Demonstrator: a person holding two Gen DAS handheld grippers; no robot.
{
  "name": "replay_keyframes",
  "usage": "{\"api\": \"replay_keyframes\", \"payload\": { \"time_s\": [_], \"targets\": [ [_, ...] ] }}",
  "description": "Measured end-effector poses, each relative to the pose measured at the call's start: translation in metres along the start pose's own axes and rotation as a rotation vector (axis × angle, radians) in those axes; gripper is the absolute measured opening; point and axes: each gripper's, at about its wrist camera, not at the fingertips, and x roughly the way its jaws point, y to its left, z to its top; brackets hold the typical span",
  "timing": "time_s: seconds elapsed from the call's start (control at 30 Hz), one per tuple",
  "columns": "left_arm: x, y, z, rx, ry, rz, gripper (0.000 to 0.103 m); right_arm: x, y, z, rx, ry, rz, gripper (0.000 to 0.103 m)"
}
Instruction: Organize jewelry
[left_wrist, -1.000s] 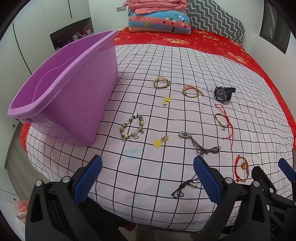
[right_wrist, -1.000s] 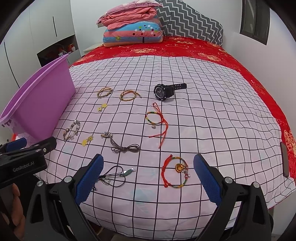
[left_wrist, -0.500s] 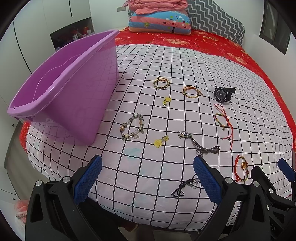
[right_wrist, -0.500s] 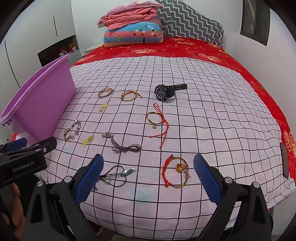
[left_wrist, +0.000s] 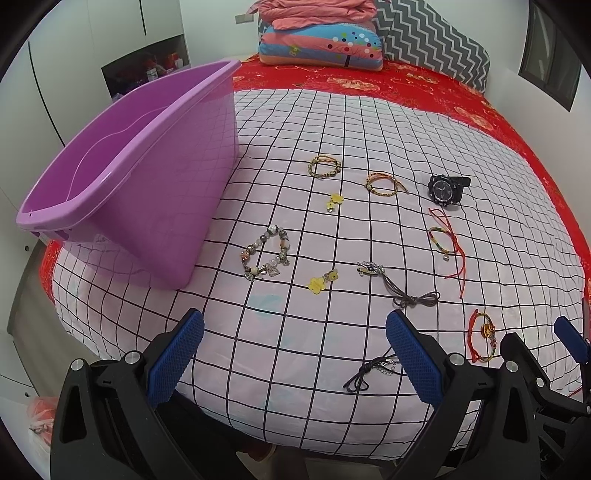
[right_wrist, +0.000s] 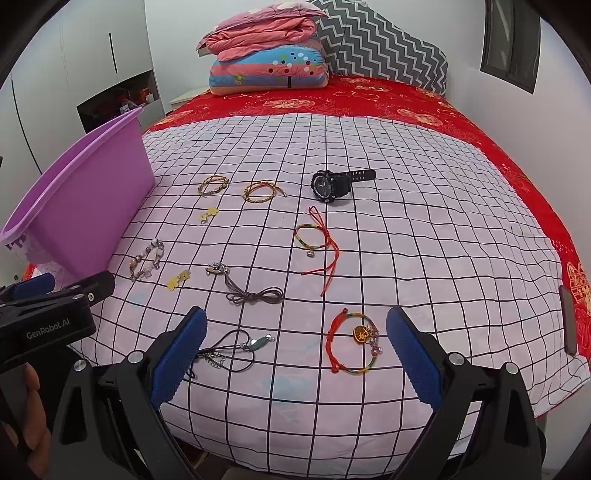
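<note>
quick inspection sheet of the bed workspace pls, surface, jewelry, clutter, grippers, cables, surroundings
surface: pink grid sheet over a red bedspread, lying flat.
job's things: purple tub at the left edge, nothing seen inside; black watch, beaded bracelet, two braided bracelets, two yellow flower charms, red string bracelets, cord necklaces, all loose on the sheet.
clutter: folded blankets and a zigzag pillow at the head.
grippers: left gripper and right gripper both open, holding nothing, at the near edge.
cables: nothing seen.
surroundings: white cupboards left, window right.
</note>
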Motion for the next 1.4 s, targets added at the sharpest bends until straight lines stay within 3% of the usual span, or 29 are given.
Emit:
{"api": "replay_keyframes", "payload": {
  "time_s": [0.4, 0.63, 1.03, 1.4],
  "targets": [
    [0.001, 0.002, -0.002, -0.005, -0.004, 0.006, 0.097, -0.003, 0.000, -0.003, -0.011, -0.020, -0.007, 0.093],
    [0.007, 0.006, -0.009, -0.023, -0.003, -0.003, 0.097, -0.010, -0.001, -0.009, -0.047, -0.077, -0.031, 0.093],
    [0.033, -0.002, -0.040, -0.018, 0.022, -0.041, 0.097, 0.014, -0.037, -0.036, 0.040, 0.041, 0.075, 0.093],
    [0.064, -0.025, -0.068, 0.023, 0.048, -0.073, 0.097, 0.058, -0.071, -0.055, 0.027, 0.088, -0.025, 0.093]
  ]
}}
